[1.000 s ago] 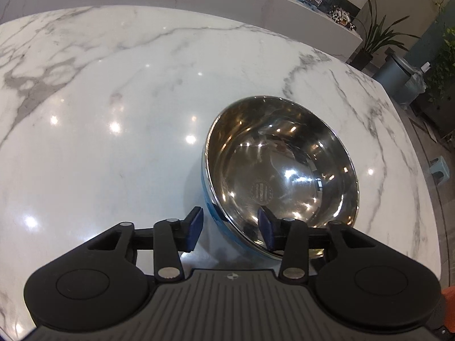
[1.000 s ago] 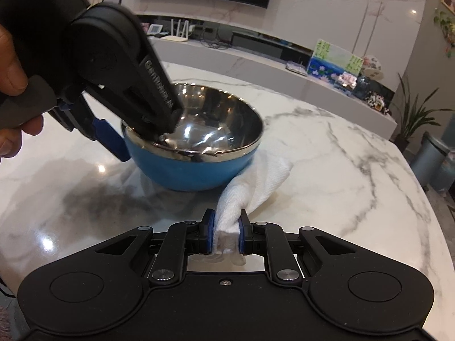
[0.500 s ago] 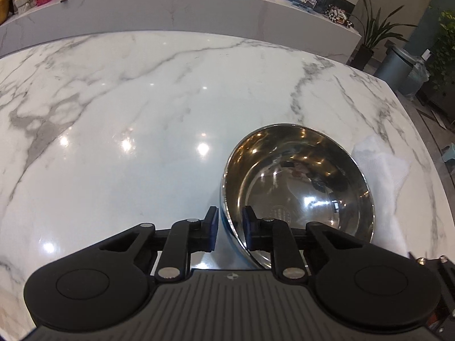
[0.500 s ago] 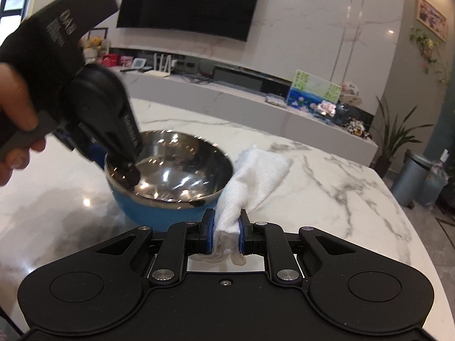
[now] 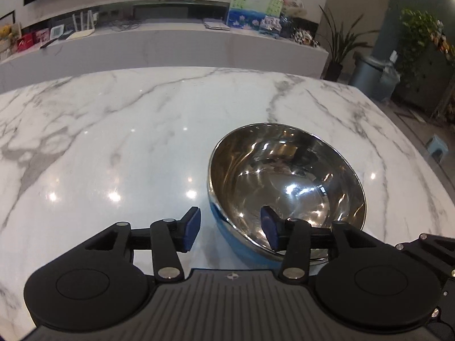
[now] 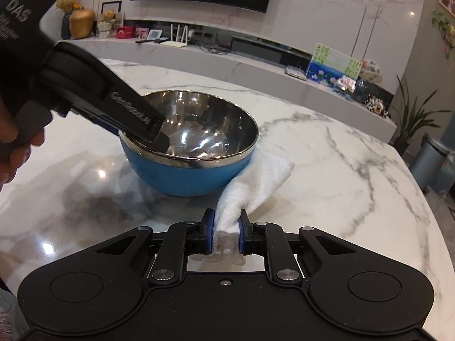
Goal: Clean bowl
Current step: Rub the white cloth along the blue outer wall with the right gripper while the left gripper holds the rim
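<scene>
Left gripper (image 5: 230, 231) is straddling the bowl (image 5: 287, 182) rim, jaws apart; right gripper (image 6: 226, 234) is pinching the cloth (image 6: 253, 187). Unclamped, the bowl risks sliding when wiped.

Marble table (image 5: 119, 130), probably bin (image 6: 432, 162).

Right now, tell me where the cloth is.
In the right wrist view the cloth is pinched in the right gripper and spreads onto the marble table, against the right side of the bowl.
</scene>
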`<state>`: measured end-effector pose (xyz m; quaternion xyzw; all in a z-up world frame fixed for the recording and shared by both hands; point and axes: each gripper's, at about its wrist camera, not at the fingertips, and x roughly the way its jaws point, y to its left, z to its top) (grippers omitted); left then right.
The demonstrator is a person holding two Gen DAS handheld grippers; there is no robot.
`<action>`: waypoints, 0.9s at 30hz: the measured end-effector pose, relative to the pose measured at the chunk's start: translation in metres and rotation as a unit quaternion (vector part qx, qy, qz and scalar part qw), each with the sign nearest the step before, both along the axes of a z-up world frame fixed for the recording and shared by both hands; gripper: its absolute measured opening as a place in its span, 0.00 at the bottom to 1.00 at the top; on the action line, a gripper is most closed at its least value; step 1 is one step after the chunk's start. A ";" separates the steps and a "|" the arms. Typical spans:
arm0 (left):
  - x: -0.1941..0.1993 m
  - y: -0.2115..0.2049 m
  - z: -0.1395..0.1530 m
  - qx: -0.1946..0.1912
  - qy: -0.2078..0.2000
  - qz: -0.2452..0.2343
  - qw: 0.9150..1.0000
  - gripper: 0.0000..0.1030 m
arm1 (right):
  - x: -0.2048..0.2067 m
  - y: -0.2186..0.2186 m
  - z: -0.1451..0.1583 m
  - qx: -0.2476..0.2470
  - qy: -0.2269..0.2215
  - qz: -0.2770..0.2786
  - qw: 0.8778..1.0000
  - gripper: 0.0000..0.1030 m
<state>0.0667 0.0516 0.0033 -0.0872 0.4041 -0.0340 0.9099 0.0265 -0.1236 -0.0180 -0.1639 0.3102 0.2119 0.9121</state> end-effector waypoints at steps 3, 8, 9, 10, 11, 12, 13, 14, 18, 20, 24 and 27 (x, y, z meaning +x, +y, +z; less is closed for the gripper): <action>-0.004 0.006 0.006 -0.029 0.010 0.024 0.999 0.44 | 0.000 -0.001 0.001 0.002 -0.005 -0.005 1.000 0.14; -0.012 0.008 0.017 -0.030 0.014 0.054 0.998 0.44 | 0.000 -0.003 0.004 0.004 -0.016 -0.014 1.000 0.14; -0.013 0.008 0.018 -0.031 0.016 0.053 0.998 0.44 | -0.001 -0.003 0.004 0.004 -0.019 -0.014 1.000 0.14; -0.014 0.007 0.019 -0.036 0.019 0.050 0.998 0.44 | -0.001 -0.003 0.005 0.003 -0.022 -0.015 1.000 0.14; -0.015 0.007 0.019 -0.039 0.020 0.048 0.998 0.44 | -0.002 -0.003 0.006 0.002 -0.024 -0.014 1.000 0.14; -0.016 0.006 0.020 -0.042 0.022 0.047 0.998 0.44 | -0.002 -0.003 0.006 0.002 -0.026 -0.014 1.000 0.14; -0.016 0.005 0.020 -0.045 0.023 0.043 0.998 0.44 | -0.002 -0.004 0.007 0.002 -0.026 -0.013 1.000 0.14; -0.015 0.004 0.019 -0.048 0.024 0.039 0.998 0.43 | -0.002 -0.003 0.007 0.001 -0.025 -0.011 1.000 0.14; -0.009 0.002 0.018 -0.043 0.027 0.038 0.998 0.34 | -0.003 -0.003 0.007 -0.003 -0.022 -0.008 1.000 0.14; -0.008 0.004 0.017 -0.042 0.026 0.039 0.998 0.29 | -0.003 -0.005 0.008 -0.001 -0.025 -0.013 1.000 0.14; -0.002 0.004 0.018 -0.022 0.023 0.038 0.999 0.22 | -0.006 -0.008 0.016 0.006 -0.053 -0.030 0.998 0.14; 0.002 0.002 0.018 -0.012 0.023 0.037 0.999 0.21 | -0.010 -0.010 0.020 0.010 -0.072 -0.034 0.997 0.14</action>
